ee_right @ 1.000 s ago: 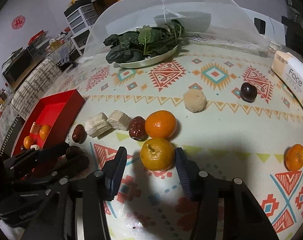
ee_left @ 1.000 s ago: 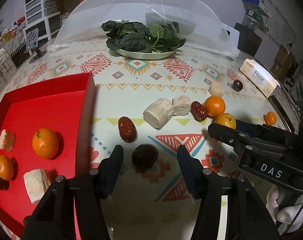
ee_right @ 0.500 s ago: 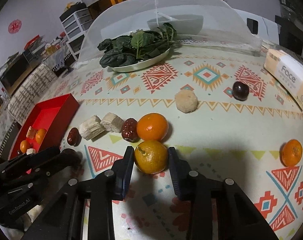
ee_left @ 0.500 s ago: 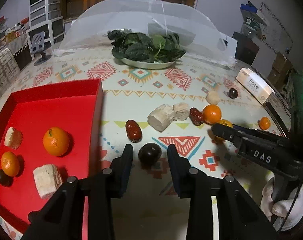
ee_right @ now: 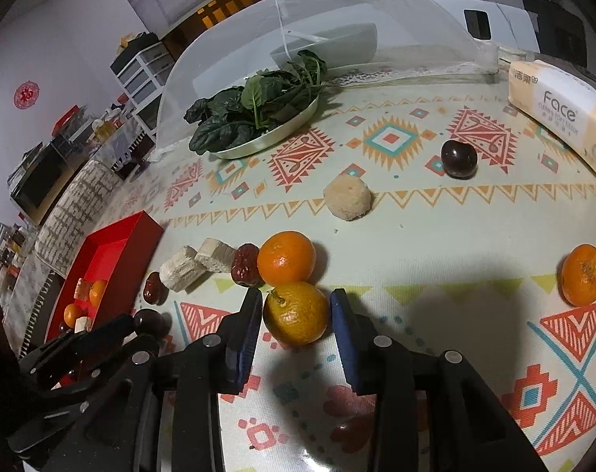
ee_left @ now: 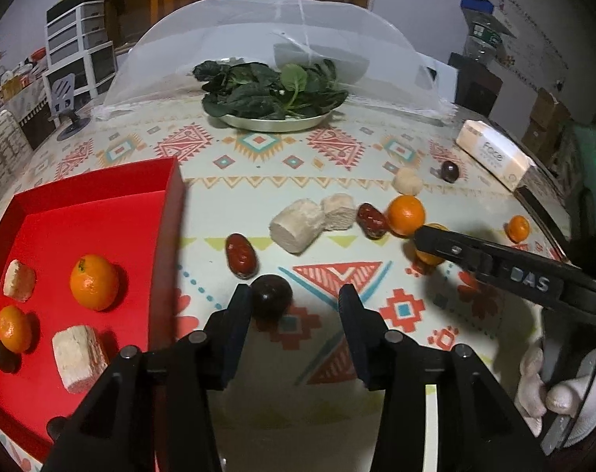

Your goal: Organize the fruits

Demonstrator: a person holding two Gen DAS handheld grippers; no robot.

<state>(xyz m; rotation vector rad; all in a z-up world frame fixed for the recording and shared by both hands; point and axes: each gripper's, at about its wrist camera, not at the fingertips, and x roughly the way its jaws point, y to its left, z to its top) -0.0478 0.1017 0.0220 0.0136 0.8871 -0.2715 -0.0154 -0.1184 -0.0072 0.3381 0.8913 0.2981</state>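
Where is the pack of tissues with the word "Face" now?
In the right wrist view the tissue pack lies at the far right edge of the table, just behind the dark plum and right of the mesh food cover.

The tissue pack reads "Face" in big letters, off to the far upper right of the right gripper; the smaller print under it is too tiny to read. That gripper's arm says "DAS" in the left wrist view.
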